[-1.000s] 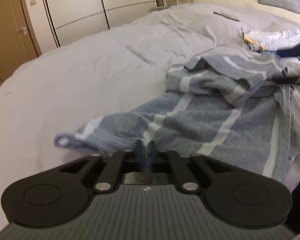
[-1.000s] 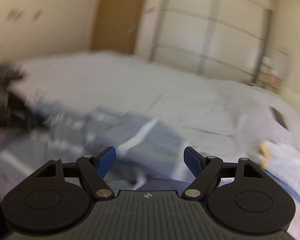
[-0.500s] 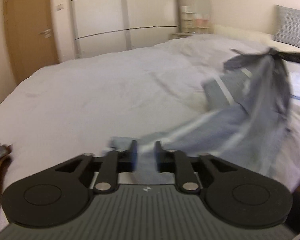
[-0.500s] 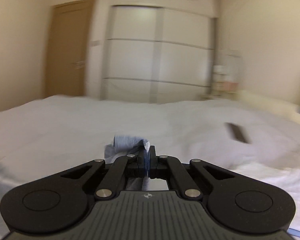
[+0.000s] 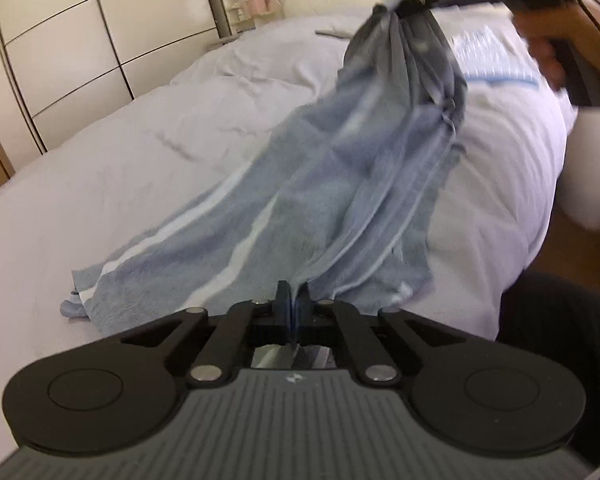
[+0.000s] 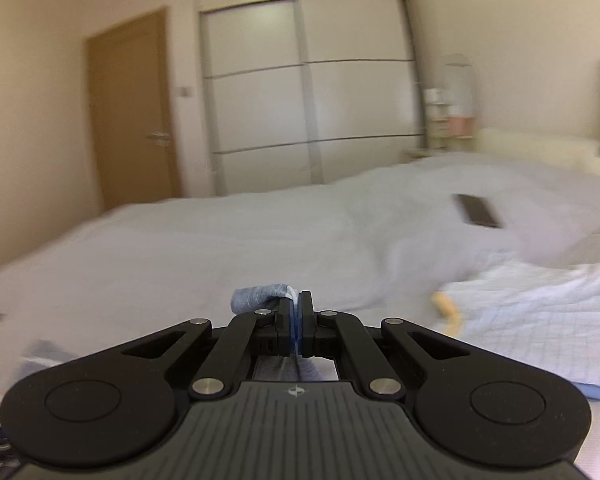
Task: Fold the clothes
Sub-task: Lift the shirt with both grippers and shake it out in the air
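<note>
A blue-grey towel with white stripes (image 5: pixel 332 184) stretches across the white bed (image 5: pixel 140 152). My left gripper (image 5: pixel 293 300) is shut on its near edge. The far corner is lifted high at the upper right, where my right gripper (image 5: pixel 412 2) pinches it, held by a hand (image 5: pixel 556 36). In the right wrist view my right gripper (image 6: pixel 295 312) is shut on a rolled corner of the towel (image 6: pixel 260 298) above the bed (image 6: pixel 180 248). The towel's lower left end lies on the bedcover.
A folded pale checked garment (image 6: pixel 540 304) with a yellow trim lies on the bed to the right. A dark flat remote (image 6: pixel 476 210) rests further back. White sliding wardrobe (image 6: pixel 308 92) and wooden door (image 6: pixel 132 112) stand behind. The bed edge (image 5: pixel 540 184) drops off at right.
My right gripper closed on a towel corner and raised it high. My left gripper, briefly loosened, is shut again on the near edge, and the towel is now pulled taut between the two.
</note>
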